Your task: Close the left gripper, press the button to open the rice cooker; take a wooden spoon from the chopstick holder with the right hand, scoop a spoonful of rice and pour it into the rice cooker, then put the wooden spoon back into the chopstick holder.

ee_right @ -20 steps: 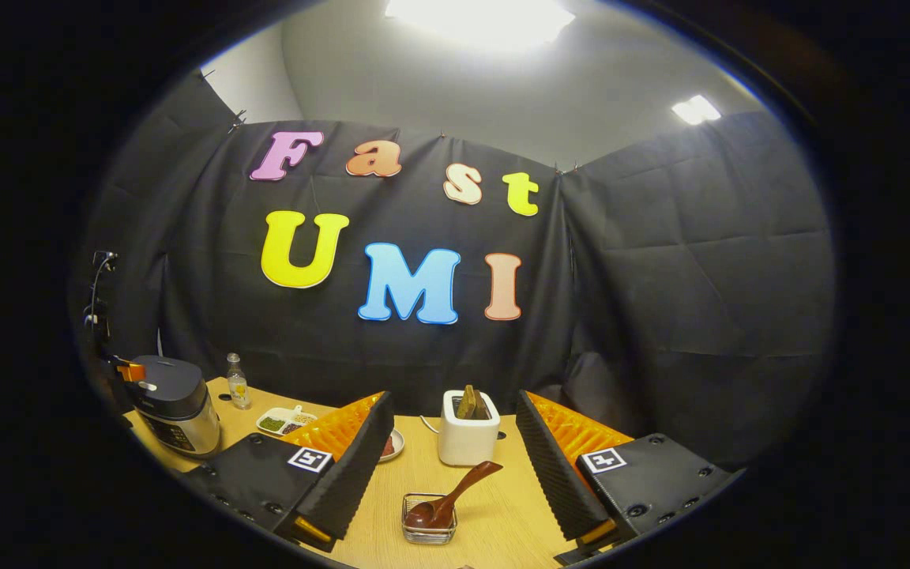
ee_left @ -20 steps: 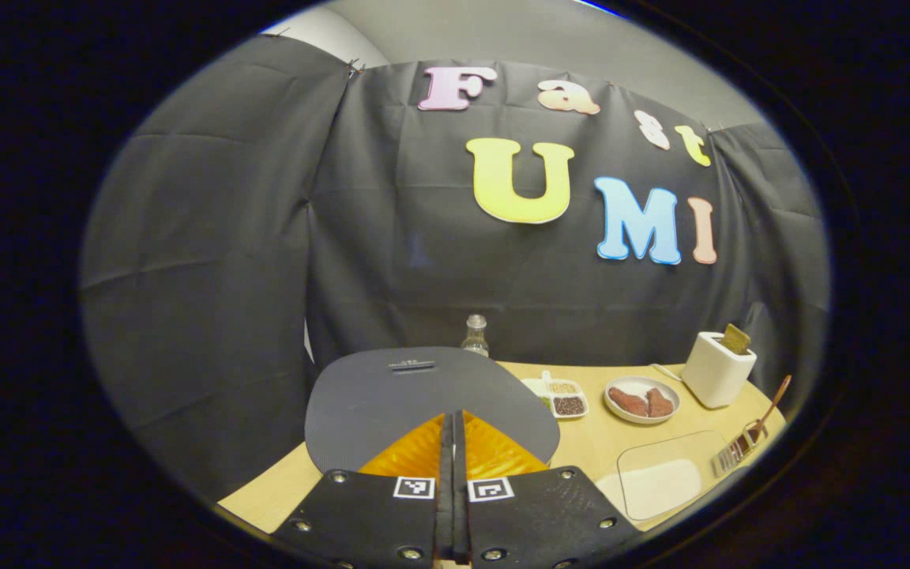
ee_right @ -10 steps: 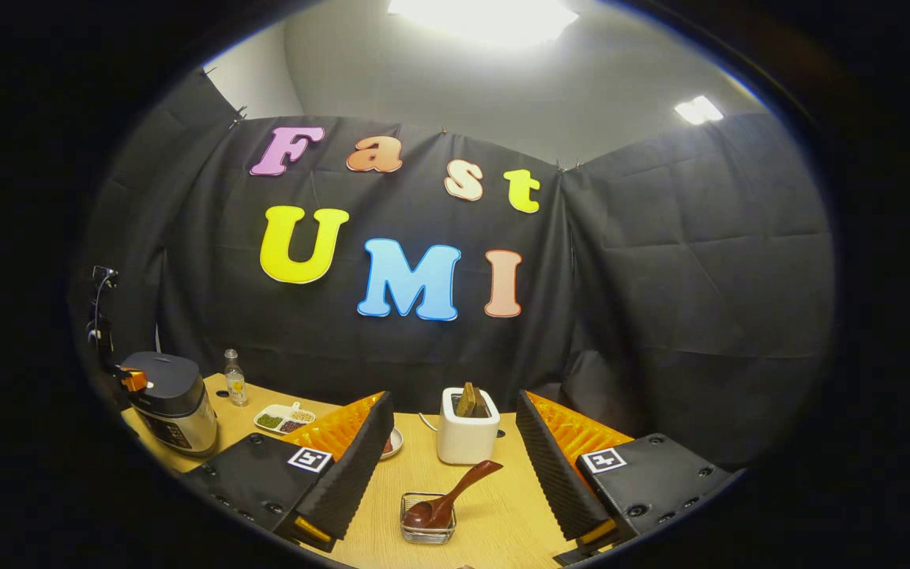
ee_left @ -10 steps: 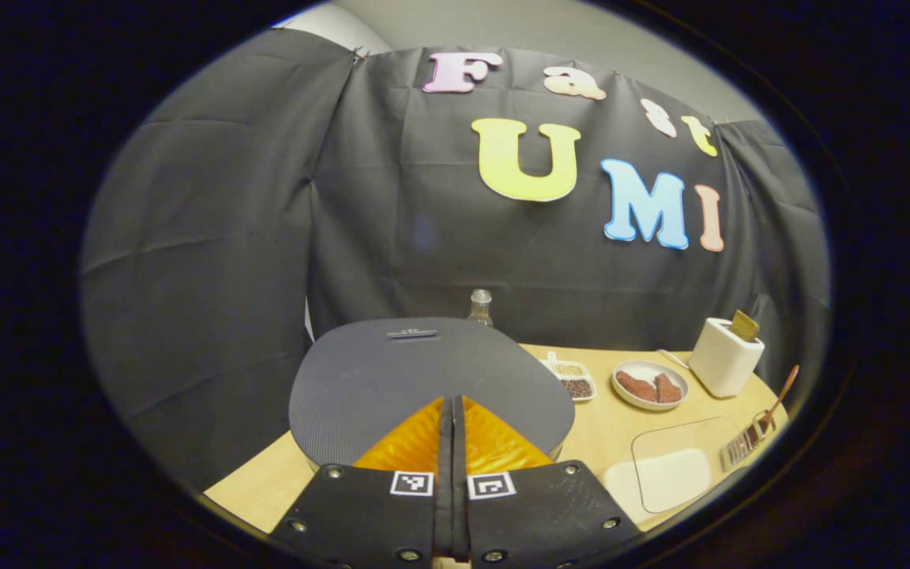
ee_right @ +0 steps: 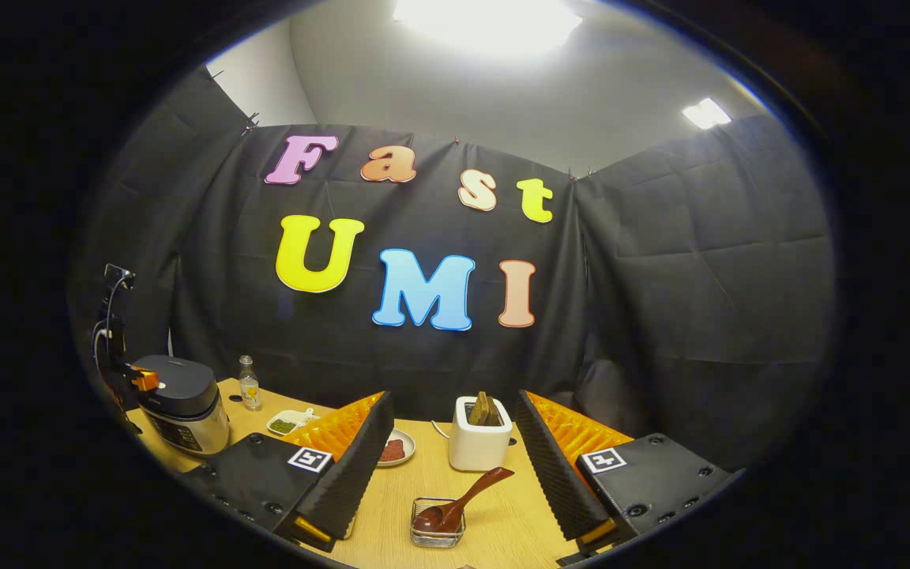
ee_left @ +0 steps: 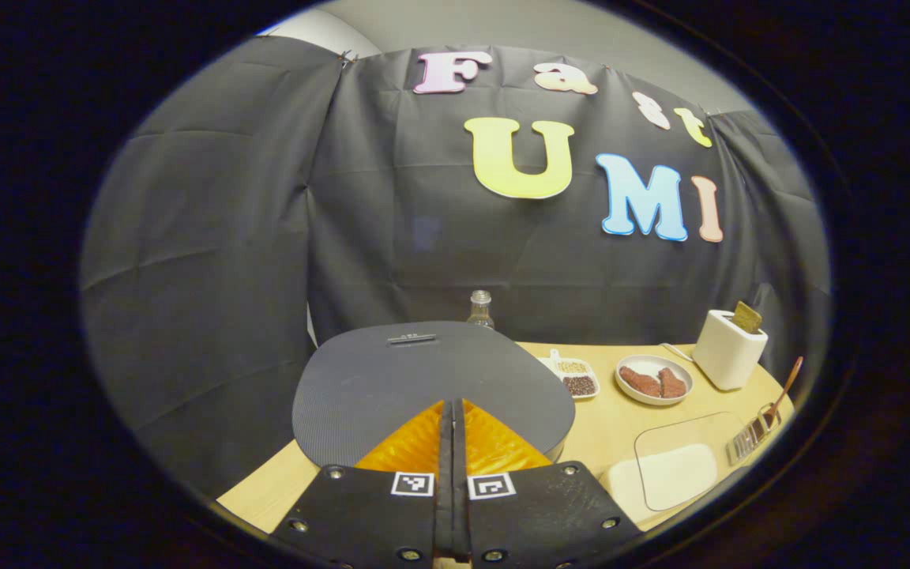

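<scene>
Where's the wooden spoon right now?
In the right gripper view, the wooden spoon leans in the chopstick holder, between the open right gripper fingers, before the toaster.

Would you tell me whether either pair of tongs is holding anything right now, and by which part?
Nothing is held. The left tongs are shut empty over the rice cooker; the right tongs are open, with the wooden spoon untouched.

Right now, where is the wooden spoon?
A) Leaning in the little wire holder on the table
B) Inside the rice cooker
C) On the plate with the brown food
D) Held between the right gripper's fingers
A: in the right gripper view the wooden spoon leans in the wire holder on the table, its bowl down inside, while the right gripper is open above it.
</scene>
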A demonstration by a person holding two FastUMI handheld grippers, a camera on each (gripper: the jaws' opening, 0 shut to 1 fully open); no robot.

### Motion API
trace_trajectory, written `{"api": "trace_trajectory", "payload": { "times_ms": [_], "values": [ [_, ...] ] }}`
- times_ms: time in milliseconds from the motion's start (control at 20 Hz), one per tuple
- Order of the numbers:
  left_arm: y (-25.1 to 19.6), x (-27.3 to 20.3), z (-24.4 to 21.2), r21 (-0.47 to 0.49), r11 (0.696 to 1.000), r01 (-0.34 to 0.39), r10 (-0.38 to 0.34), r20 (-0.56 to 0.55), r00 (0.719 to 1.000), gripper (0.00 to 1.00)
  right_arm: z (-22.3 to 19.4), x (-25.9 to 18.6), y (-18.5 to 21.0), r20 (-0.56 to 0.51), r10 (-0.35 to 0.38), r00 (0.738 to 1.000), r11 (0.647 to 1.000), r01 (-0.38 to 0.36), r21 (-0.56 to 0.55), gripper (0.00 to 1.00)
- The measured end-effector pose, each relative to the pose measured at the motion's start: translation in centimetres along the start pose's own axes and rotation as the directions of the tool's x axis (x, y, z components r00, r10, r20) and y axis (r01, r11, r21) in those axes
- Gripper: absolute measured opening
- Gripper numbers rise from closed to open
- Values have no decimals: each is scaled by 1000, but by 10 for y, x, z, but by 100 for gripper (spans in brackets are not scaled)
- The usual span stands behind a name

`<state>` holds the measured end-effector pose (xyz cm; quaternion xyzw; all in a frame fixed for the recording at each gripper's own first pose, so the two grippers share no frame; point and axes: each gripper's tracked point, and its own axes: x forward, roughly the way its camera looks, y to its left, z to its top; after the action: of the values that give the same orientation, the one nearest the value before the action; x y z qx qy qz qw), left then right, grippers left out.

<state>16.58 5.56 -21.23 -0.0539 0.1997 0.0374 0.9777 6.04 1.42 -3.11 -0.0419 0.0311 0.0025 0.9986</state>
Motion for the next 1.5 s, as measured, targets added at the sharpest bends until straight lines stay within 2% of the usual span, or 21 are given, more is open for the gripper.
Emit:
{"api": "trace_trajectory", "payload": {
  "times_ms": [400,650,900,1000,1100,1350,1500],
  "values": [
    [7,-16,73,49,998,-30,23,133,991,1,4,-5,-9,14,11,1000,1000,-12,24,99],
    [11,-45,133,79,994,-81,57,275,960,0,3,-2,-13,19,21,1000,999,-22,35,99],
    [1,-75,145,55,996,-69,49,305,951,0,-5,7,-18,9,24,1000,998,-25,53,99],
    [-5,-94,149,55,997,-51,30,325,945,40,-13,13,-22,-9,23,1000,997,-23,76,97],
    [-4,-108,155,53,996,-65,43,351,935,81,-25,23,-26,-40,21,999,994,-16,104,99],
    [-4,-149,159,42,997,-68,46,388,921,81,-67,52,-29,-153,34,988,985,-8,171,99],
    [2,-165,162,53,995,-85,57,399,915,83,-96,68,-21,-230,67,971,975,-14,223,98]
  ]
}}
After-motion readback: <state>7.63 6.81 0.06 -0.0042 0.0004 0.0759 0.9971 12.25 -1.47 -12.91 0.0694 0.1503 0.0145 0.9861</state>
